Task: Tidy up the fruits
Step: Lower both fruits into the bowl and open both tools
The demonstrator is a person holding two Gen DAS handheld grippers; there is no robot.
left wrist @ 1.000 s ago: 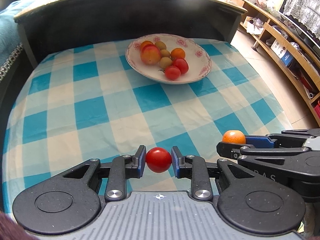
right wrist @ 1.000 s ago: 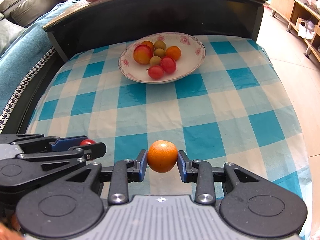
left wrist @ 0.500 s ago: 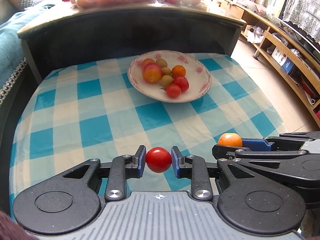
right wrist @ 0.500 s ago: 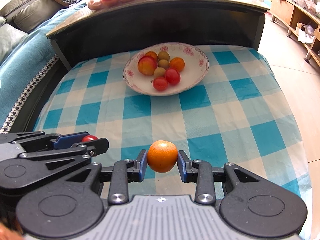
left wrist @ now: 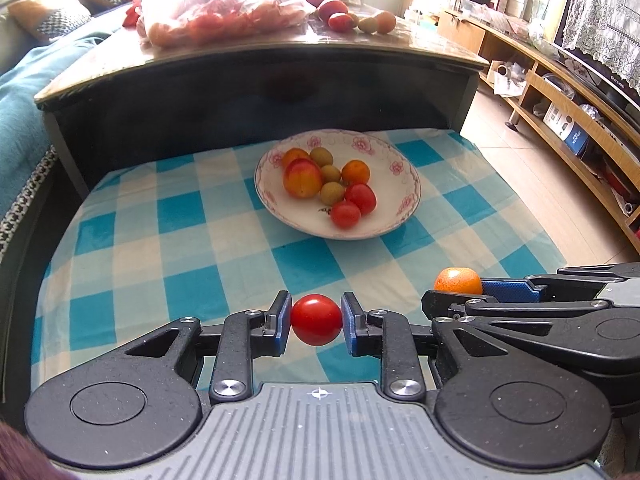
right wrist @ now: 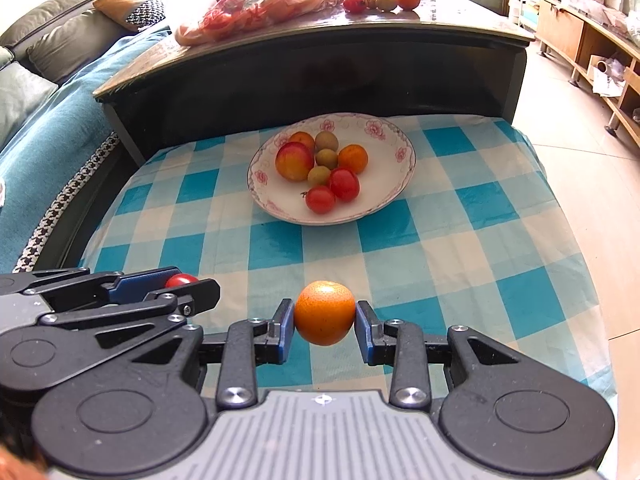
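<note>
Red tomato pinched at its widest girth between the blue pads of the left gripper, held above the near edge of the checked worktop. Small orange clamped the same way in the right gripper, just beside it. Both look light and round. Tomato skin smooth, likely soft and easily bruised; orange firmer, dimpled rind. Flowered plate well ahead already carries mixed fruit. More fruit on the dark table behind.
</note>
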